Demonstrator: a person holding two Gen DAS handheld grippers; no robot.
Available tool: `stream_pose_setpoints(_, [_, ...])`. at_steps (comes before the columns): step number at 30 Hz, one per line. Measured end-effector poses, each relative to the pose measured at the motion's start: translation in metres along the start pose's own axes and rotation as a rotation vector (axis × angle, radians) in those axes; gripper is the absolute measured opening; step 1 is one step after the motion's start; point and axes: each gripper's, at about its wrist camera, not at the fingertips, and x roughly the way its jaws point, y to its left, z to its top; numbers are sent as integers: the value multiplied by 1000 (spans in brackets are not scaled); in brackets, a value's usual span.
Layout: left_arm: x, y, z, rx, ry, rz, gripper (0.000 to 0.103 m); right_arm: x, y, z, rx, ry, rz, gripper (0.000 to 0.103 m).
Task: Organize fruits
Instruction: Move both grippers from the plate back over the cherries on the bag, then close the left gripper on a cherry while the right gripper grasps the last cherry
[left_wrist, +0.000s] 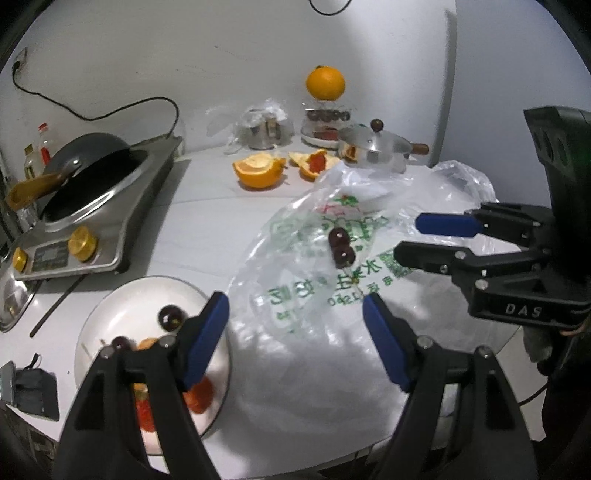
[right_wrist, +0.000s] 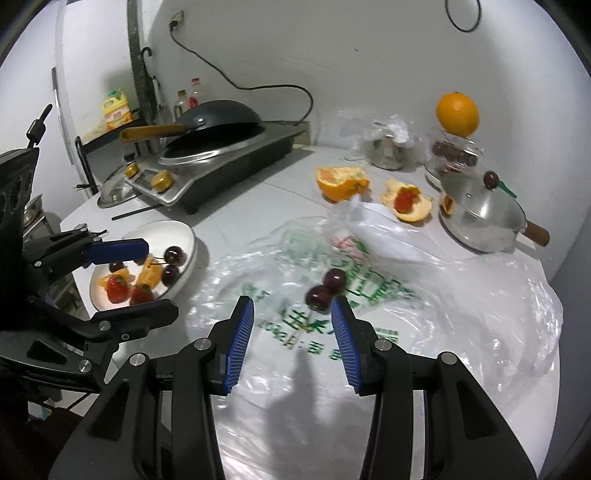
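On the printed plastic bag (right_wrist: 369, 291), lying just ahead of the right gripper (right_wrist: 291, 343): a cherry skewer (right_wrist: 325, 288), light, fruit soft and bruisable. Judging the thin stick below the cherries the safest hold. Both standing unclosed and empty, left gripper (left_wrist: 295, 339) wider.

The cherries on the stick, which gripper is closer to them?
Right. The right gripper is just short of the cherries on the stick, one finger beside the stick. The left gripper is farther back, beside the plate.
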Motion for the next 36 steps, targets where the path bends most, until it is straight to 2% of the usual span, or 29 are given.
stream_pose_setpoints(15, [50, -43, 24, 69, 59, -28, 76, 9, -60, -12, 56, 10, -22, 46])
stream_pose_setpoints(21, [68, -50, 32, 62, 67, -24, 76, 15, -74, -15, 67, 11, -7, 46])
stream_pose_setpoints(28, [87, -51, 41, 36, 41, -41, 75, 25, -91, -17, 74, 10, 14, 46])
stream_pose_setpoints(30, [93, -55, 43, 47, 43, -50, 71, 26, -92, -17, 68, 5, 21, 46])
stream_pose_setpoints(32, [101, -59, 44, 59, 60, -58, 61, 28, -93, -17, 64, 3, 33, 46])
stream_pose_setpoints(36, [116, -64, 44, 66, 87, -65, 56, 32, -95, -18, 53, -1, 40, 40])
